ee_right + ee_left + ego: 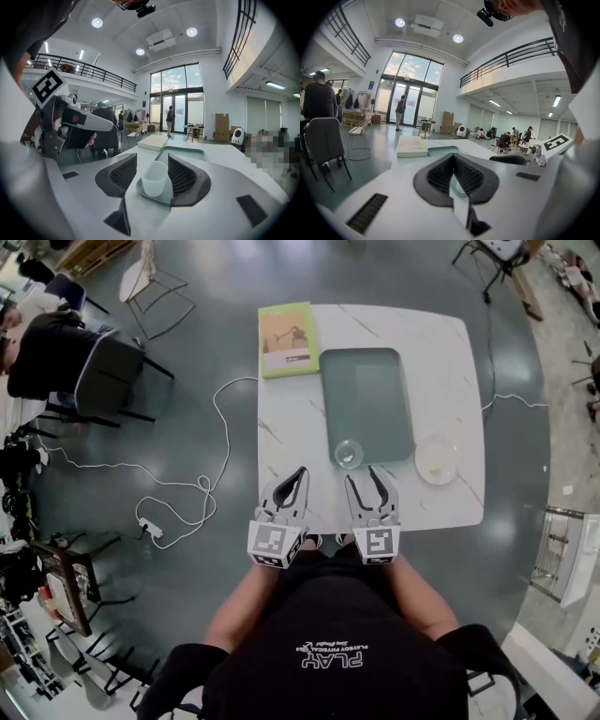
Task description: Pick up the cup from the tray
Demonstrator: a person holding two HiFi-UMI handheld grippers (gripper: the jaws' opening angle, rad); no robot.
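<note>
Right gripper view: cup [154, 178] before released right fingers [123, 174], tray [187, 151] and book [152, 142] beyond; left fingers [439, 176] clenched.

1. The head view looked steeply down from high over the table [441, 362].
2. The left gripper view sat low at the table's near edge, facing the windows [405, 89].
3. The right gripper view sat low too, very near the cup [154, 178].
4. All three saw the tray [366, 399] and book [287, 338].
</note>
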